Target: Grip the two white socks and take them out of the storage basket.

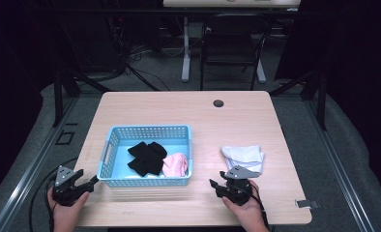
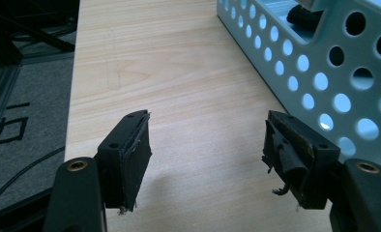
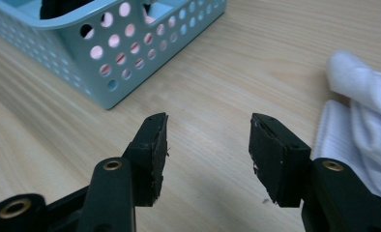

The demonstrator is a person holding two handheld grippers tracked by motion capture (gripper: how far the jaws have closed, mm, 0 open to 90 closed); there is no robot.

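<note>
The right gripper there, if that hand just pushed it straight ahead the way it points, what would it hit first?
Probably nothing at once: the right gripper is open over bare table. The white cloth lies just right of its line and the blue basket to its left, though depth is hard to judge.

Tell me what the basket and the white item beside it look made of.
Basket: looks like moulded plastic, pale blue, smooth, with rows of round holes in its walls. White item: looks like soft fabric, matte, creased and folded; probably a garment, but the kind isn't clear.
</note>
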